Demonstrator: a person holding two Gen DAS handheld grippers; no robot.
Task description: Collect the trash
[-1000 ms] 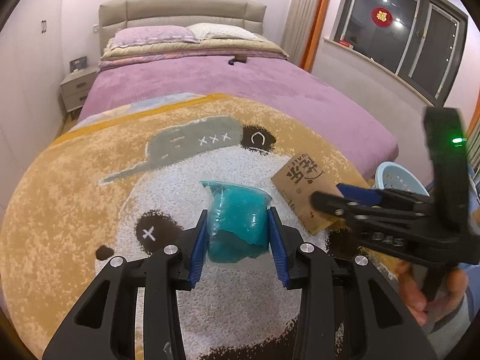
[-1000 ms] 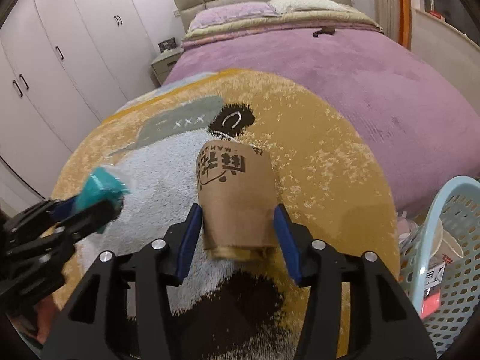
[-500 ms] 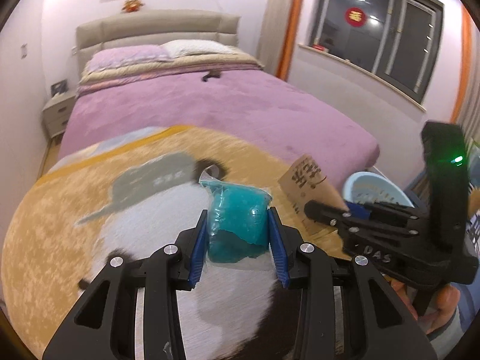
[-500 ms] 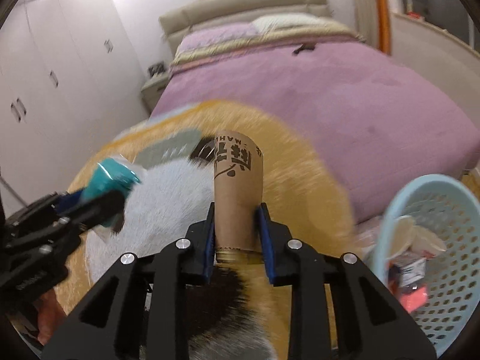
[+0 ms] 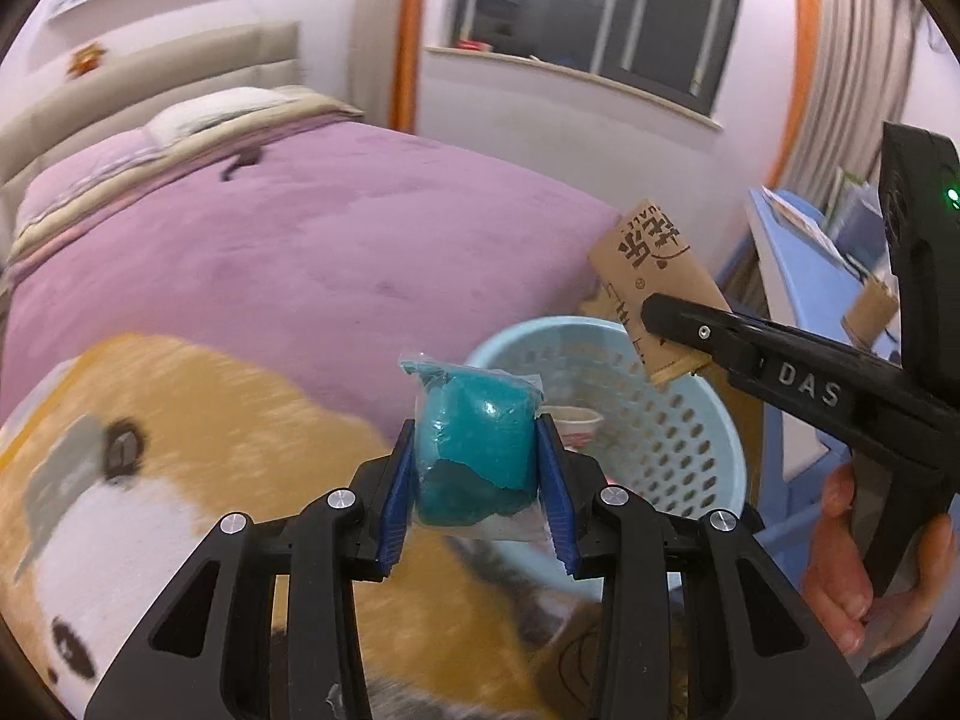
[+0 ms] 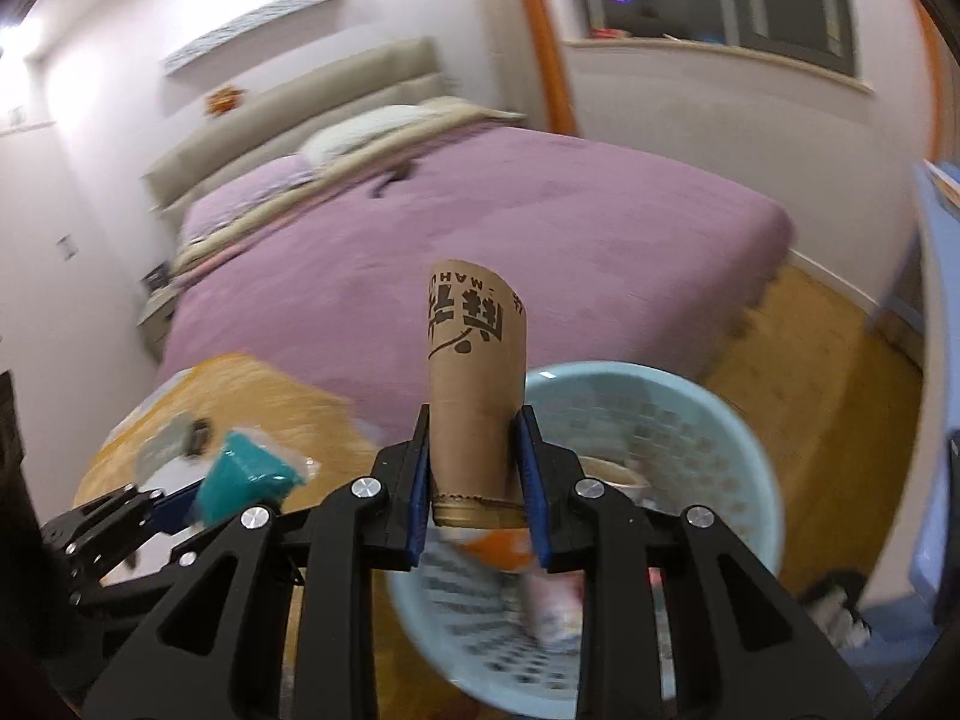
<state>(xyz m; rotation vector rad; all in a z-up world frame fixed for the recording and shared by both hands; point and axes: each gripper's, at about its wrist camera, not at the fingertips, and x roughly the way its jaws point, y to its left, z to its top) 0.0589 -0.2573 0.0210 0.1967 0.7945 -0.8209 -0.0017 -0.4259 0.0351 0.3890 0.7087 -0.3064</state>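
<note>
The left hand-held gripper (image 5: pixel 477 483) is clamped partway closed on a teal lump in a clear plastic bag (image 5: pixel 474 456), its blue pads (image 5: pixel 399 495) pressing both sides of the bag. The right hand-held gripper (image 6: pixel 474 474) has squeezed nearly shut on a brown paper cup (image 6: pixel 474 384) with dark printing, flattening it between the pads; the cup sticks out ahead of the fingers, base end towards the camera. Just beyond and below both grippers stands a pale blue perforated basket (image 5: pixel 678 420), with a white cup and other scraps already lying inside. From the left gripper the basket lies ahead and to its right, and the paper cup hangs over the basket's far rim (image 5: pixel 654 294). From the right gripper the basket (image 6: pixel 720 462) sits directly under and past the fingertips, and the bagged lump (image 6: pixel 249 477) shows low to its left. A hand (image 5: pixel 870 570) grips the right tool's handle at the edge of the left view. Behind the basket is a bed with a purple cover (image 5: pixel 300 228), and a round orange and white rug with a cartoon face (image 5: pixel 150 450) lies under the left gripper. A blue desk (image 5: pixel 798 276) stands off to the right, wood floor (image 6: pixel 828 360) past the basket, and a dark window (image 5: pixel 600 18) on the far wall. Nothing lies between either gripper and the basket's open top.
</note>
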